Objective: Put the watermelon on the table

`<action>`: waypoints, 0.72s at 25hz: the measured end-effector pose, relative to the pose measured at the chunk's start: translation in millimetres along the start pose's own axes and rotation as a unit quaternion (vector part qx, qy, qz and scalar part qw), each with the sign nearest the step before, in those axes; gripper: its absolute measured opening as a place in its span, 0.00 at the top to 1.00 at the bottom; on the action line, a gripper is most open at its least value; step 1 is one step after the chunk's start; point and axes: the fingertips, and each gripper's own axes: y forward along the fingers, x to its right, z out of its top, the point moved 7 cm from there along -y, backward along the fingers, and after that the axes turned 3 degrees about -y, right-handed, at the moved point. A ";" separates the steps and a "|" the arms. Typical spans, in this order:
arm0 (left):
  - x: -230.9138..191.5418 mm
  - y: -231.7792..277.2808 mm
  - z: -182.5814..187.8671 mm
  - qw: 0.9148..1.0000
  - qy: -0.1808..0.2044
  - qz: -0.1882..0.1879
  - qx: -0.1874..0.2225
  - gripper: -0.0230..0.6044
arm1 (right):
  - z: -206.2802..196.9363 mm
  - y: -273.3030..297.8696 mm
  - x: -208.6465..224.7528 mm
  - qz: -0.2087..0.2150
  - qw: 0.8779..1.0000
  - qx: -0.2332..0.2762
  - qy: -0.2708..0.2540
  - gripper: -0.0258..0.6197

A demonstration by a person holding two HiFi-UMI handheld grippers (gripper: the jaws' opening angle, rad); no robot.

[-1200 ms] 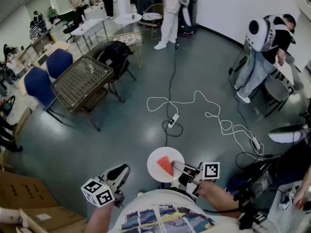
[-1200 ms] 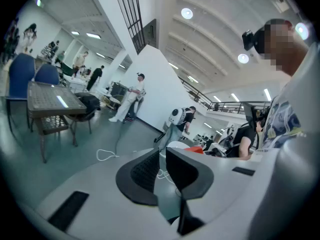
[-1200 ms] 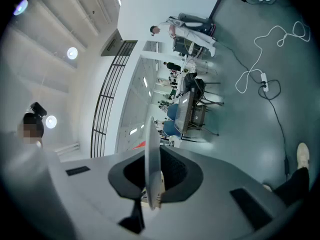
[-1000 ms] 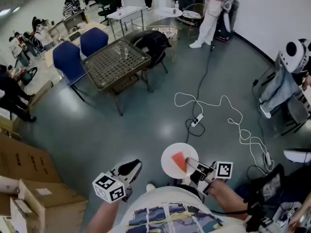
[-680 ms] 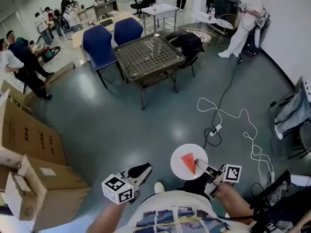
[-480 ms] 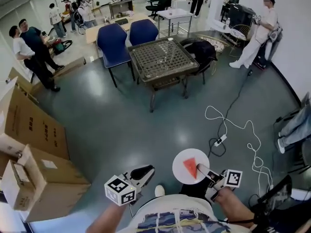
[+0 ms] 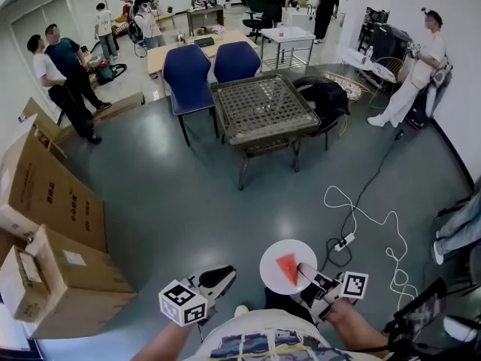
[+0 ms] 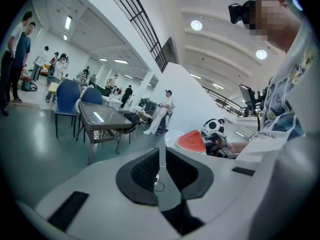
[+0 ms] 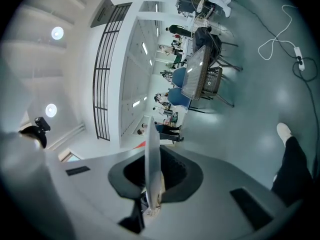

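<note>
Red triangular watermelon slice (image 7: 286,267) lies on a round white plate (image 7: 272,256), its rim clamped by the right gripper (image 7: 304,271), whose view shows it edge-on, slice mostly hidden. Jaws of the left gripper (image 7: 219,277) meet, empty.

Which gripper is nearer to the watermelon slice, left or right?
Right. The right gripper grips the rim of the white plate bearing the watermelon slice; the left gripper hangs apart, left of the plate.

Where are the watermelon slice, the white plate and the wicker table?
watermelon slice (image 7: 286,266), head view, red flesh
white plate (image 7: 269,265), head view, bare left part
wicker table (image 7: 263,110), head view, woven top
</note>
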 end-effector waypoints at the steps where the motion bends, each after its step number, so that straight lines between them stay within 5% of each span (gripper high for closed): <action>1: -7.0 9.8 6.4 1.000 0.001 0.004 -0.001 0.89 | 10.9 6.1 5.5 0.001 1.000 -0.002 -0.001 0.92; 10: -19.4 152.0 116.0 0.999 0.034 0.003 0.005 0.89 | 164.9 43.0 28.3 0.023 0.999 -0.019 -0.018 0.92; 18: -52.5 237.6 161.1 0.999 0.018 0.028 0.003 0.95 | 269.3 75.9 61.8 0.020 0.999 -0.032 -0.026 0.92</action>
